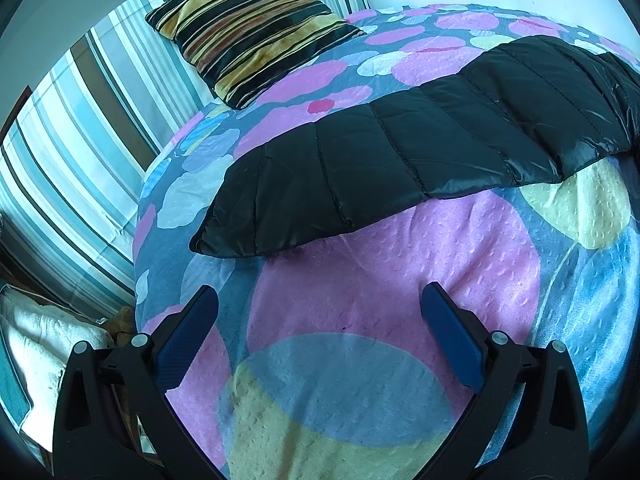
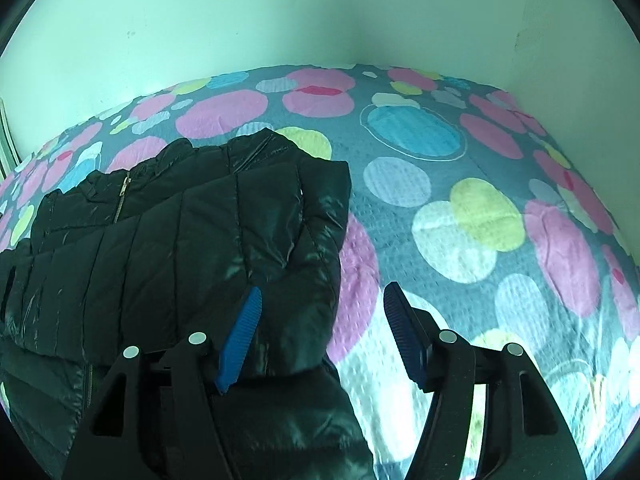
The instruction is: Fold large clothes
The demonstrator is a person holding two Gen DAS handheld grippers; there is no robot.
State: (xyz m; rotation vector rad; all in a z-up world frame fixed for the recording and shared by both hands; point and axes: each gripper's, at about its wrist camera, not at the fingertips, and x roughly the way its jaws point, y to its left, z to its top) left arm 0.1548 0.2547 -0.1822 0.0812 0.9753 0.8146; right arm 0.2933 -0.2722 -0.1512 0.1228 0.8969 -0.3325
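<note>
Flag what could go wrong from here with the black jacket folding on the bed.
1. The sleeve lies stretched sideways across the bedspread, unfolded; it may flop out if the body is folded first.
2. The shiny quilted jacket looks slippery, so its folded side might slide open now that the right gripper is open.
3. The left gripper, open over bare bedspread, could pinch that instead.

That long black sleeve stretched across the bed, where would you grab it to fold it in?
Probably at the cuff end of the sleeve. It lies flat and free on the bedspread, nearest the open left gripper. Come in low from the near side, so one finger slips under the thin edge.
</note>
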